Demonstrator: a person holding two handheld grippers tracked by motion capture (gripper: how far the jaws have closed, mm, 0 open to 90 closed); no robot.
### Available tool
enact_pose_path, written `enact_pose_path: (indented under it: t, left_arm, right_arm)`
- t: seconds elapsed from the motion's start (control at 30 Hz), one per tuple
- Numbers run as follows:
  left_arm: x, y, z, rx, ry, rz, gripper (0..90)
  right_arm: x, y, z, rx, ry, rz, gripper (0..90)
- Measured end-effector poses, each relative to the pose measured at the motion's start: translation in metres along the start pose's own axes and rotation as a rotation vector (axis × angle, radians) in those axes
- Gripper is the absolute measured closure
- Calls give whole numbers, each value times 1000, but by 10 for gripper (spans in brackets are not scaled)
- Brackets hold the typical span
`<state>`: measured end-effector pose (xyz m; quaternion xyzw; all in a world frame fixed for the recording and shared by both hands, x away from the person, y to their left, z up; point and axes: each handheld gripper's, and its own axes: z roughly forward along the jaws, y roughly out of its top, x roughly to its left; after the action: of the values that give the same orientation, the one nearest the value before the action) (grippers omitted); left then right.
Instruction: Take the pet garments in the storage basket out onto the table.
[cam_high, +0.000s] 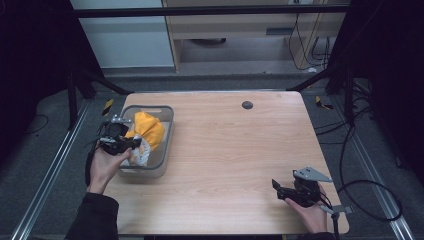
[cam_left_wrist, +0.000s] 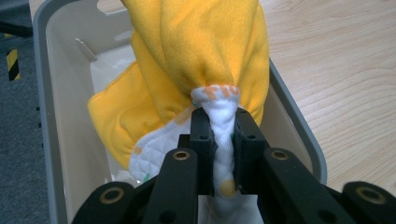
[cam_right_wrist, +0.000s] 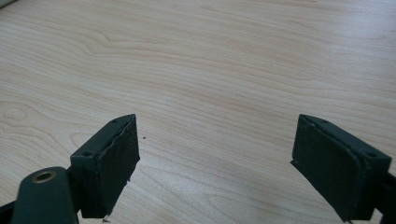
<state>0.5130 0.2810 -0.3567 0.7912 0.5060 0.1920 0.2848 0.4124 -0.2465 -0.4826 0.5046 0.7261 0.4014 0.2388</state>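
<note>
Bin grey, table L edge | L claw clamps yellow cloth above bin | R claw released, bare wood.

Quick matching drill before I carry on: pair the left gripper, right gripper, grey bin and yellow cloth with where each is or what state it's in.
1 left gripper
2 right gripper
3 grey bin
4 yellow cloth

A hangs bunched over the bin
B open above bare table
C stands at the table's left edge
D shut on fabric

Pairs: 1-D, 2-B, 3-C, 4-A
</note>
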Motion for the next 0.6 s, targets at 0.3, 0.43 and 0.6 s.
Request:
enact_pose_path:
  t: [0.3, 0.43, 0.6]
  left_arm:
    - [-6, 4, -16, -18, -11, 28, 806]
    - [-10, 6, -24, -28, -16, 45, 807]
    - [-16, 8, -34, -42, -31, 72, 807]
  right_arm:
    - [0, 0, 0, 0, -1, -2, 145]
    - [0, 0, 0, -1, -1, -1, 145]
    - [0, 0, 0, -1, -1, -1, 145]
